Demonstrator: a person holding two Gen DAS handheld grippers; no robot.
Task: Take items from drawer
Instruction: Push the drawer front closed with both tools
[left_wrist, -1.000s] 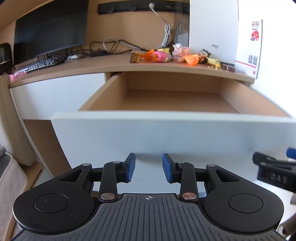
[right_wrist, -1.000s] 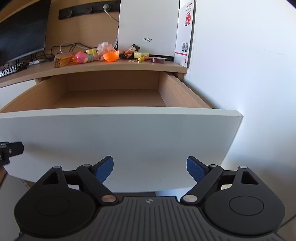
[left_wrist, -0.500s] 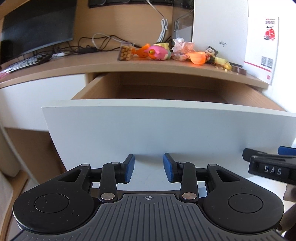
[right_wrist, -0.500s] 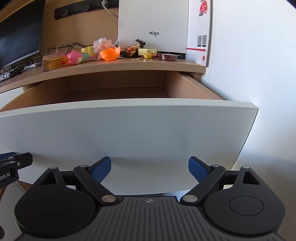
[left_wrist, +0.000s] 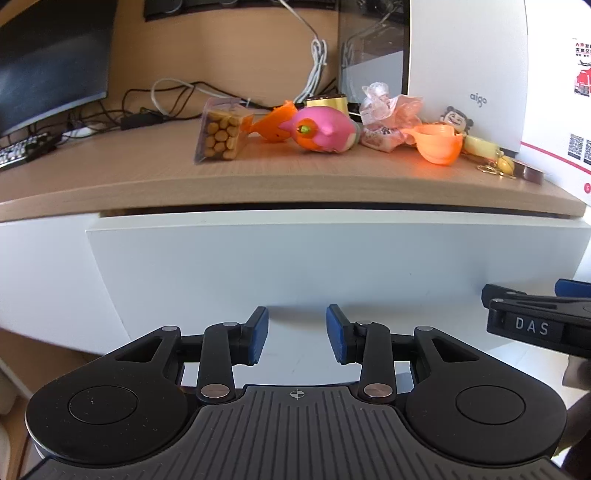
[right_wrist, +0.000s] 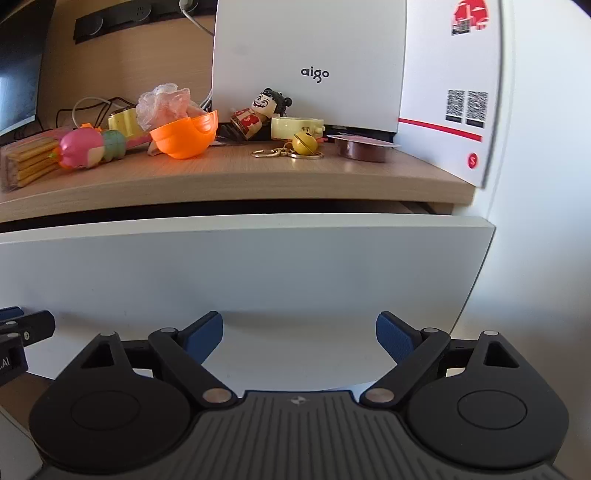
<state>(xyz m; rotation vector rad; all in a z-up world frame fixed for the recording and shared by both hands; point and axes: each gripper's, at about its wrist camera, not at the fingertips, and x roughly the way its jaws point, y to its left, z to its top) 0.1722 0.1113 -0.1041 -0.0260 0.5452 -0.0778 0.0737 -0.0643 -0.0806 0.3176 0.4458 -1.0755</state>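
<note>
Drawer (left_wrist: 332, 258) sitting nearly shut under the desk (left_wrist: 147, 177) front edge, toys (left_wrist: 321, 129) lying along the desk's right end. Left gripper (left_wrist: 297, 334) facing the drawer front, partly open, holding nothing. Right gripper (right_wrist: 299, 334) gaping wide, holding nothing, near the drawer's right corner.

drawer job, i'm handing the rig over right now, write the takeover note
Left tool: open, nothing between its pads, facing the drawer front.
Right tool: open wide, holding nothing, at the same front.
Items: pink fish toy, orange bowl, figurine, bell keychain and snack packs lie on the desk top.
Done: items appear to be out.
Left: drawer nearly shut, a thin gap remains.
</note>
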